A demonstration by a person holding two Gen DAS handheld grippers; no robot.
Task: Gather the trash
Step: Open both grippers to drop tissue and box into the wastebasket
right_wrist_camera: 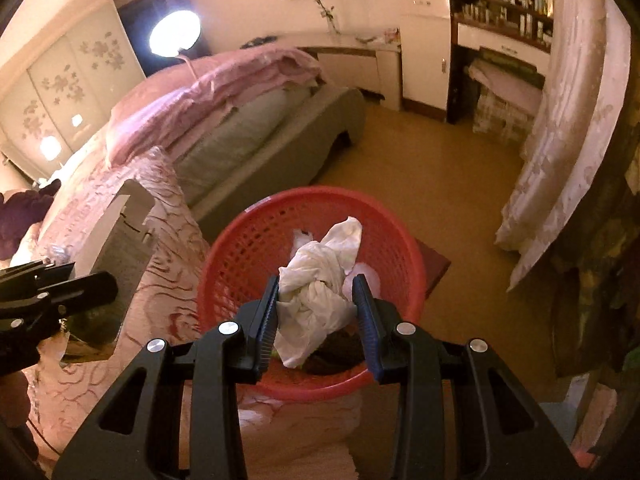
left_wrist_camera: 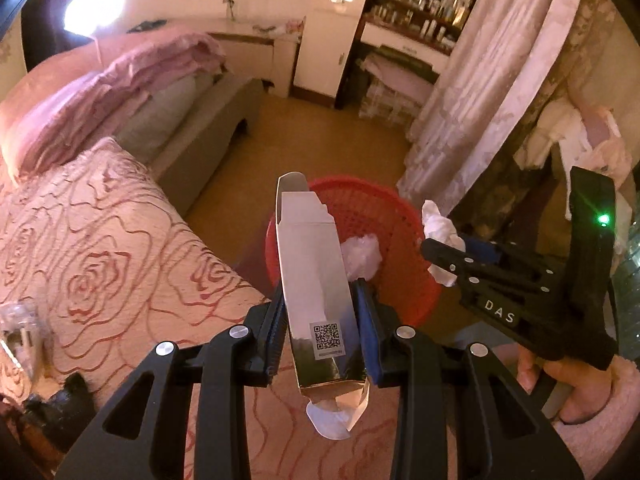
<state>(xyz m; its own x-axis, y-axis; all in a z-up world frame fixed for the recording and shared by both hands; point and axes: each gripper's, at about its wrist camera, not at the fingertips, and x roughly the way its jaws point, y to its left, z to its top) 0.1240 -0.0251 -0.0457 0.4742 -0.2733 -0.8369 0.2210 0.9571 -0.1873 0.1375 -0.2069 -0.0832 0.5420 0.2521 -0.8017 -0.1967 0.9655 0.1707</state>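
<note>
My left gripper (left_wrist_camera: pixel 320 292) is shut on a long silver carton (left_wrist_camera: pixel 312 264) with a QR code, held upright at the near rim of a red mesh trash basket (left_wrist_camera: pixel 384 216). White crumpled trash (left_wrist_camera: pixel 362 256) lies inside the basket. My right gripper (right_wrist_camera: pixel 318 288) is shut on a crumpled white tissue (right_wrist_camera: pixel 320 284), directly above the basket (right_wrist_camera: pixel 248 240). In the left wrist view the right gripper (left_wrist_camera: pixel 440 248) and its tissue (left_wrist_camera: pixel 438 222) hang over the basket's right rim. In the right wrist view the left gripper (right_wrist_camera: pixel 92 284) and carton (right_wrist_camera: pixel 120 236) are at the left.
A bed with a pink rose-patterned cover (left_wrist_camera: pixel 92 248) lies left of the basket. Pale curtains (left_wrist_camera: pixel 480 92) hang at the right. Tan floor (left_wrist_camera: pixel 320 140) stretches beyond the basket to a white cabinet (left_wrist_camera: pixel 328 44) and shelves. A clear plastic item (left_wrist_camera: pixel 18 320) lies on the bed.
</note>
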